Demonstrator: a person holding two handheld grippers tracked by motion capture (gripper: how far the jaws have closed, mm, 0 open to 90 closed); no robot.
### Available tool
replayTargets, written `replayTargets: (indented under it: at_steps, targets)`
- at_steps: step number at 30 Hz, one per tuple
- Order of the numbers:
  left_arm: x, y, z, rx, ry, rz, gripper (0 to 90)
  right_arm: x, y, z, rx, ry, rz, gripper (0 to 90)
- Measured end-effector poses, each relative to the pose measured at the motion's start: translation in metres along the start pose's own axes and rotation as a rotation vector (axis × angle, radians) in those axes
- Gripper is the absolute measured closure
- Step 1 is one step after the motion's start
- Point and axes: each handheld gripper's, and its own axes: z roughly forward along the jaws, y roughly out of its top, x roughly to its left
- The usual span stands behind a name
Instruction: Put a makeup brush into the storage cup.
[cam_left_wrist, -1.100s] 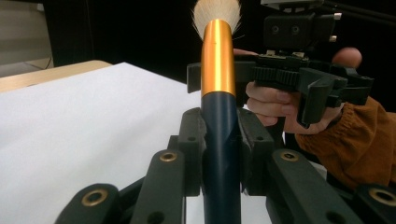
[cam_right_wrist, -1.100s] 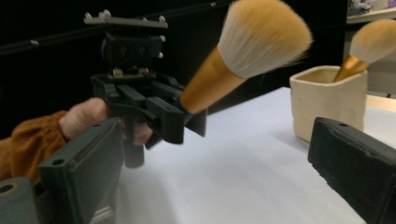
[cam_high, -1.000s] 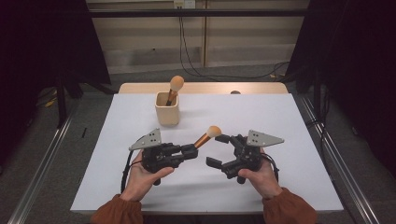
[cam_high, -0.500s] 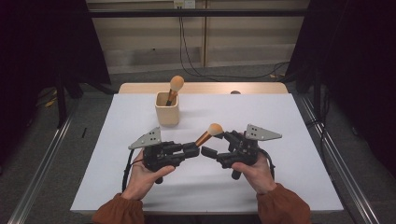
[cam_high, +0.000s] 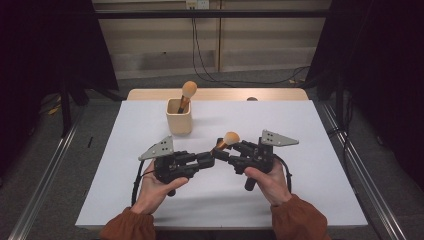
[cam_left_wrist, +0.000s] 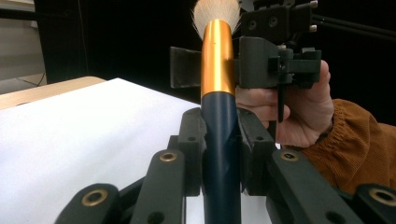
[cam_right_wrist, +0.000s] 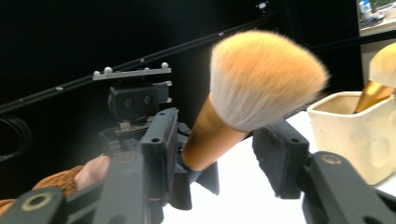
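A makeup brush (cam_high: 227, 140) with a dark blue handle, gold ferrule and pale orange-tipped bristles points up and to the right above the white table. My left gripper (cam_high: 209, 159) is shut on its handle (cam_left_wrist: 219, 135), with the jaws pressed on both sides. My right gripper (cam_high: 223, 151) is open, its jaws standing either side of the gold ferrule (cam_right_wrist: 205, 140) just below the bristles (cam_right_wrist: 264, 79). One jaw lies close against the ferrule and the other stands apart from it. In the left gripper view the right gripper (cam_left_wrist: 275, 51) rises behind the brush.
A cream cup (cam_high: 179, 116) stands behind the grippers toward the table's back left and holds a second brush (cam_high: 188, 90). In the right gripper view this cup (cam_right_wrist: 355, 135) is at the right. White table (cam_high: 300, 125) ends in a wooden strip at the back.
My right gripper has moved left toward the brush and now brackets its ferrule. The left gripper has kept hold of the handle and barely shifted.
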Motion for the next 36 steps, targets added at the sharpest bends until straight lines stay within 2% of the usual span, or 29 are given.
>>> replayTargets:
  at_steps: [6,13,21,24,27,33,36]
  targets:
    - [-0.0006,-0.0013,0.0017,0.001,-0.008,0.007,74.1,-0.0021,-0.0014,0.0005,0.001,0.034,0.048,67.5]
    - [-0.0002,-0.0016,0.0032,0.006,-0.008,0.024,73.4,-0.0047,-0.0013,-0.0013,0.003,0.061,0.085,71.0]
    - [0.0005,-0.0022,0.0031,0.019,0.001,0.022,71.1,-0.0042,-0.001,-0.0019,0.02,0.068,0.086,72.7]
    - [0.0015,-0.0019,0.0025,0.024,0.018,0.02,66.7,-0.0043,-0.0004,-0.0019,0.014,0.065,0.083,72.9]
    - [0.001,-0.0018,0.0018,0.033,0.027,0.023,66.5,-0.0044,0.0002,-0.0018,0.017,0.062,0.08,73.0]
    - [0.0014,-0.0006,-0.0024,0.049,0.055,0.019,56.7,-0.0061,0.0018,-0.0039,0.027,0.058,0.076,73.1]
    - [0.0012,0.0002,-0.0055,0.05,0.068,0.017,54.8,-0.007,0.0028,-0.0057,0.03,0.048,0.07,73.1]
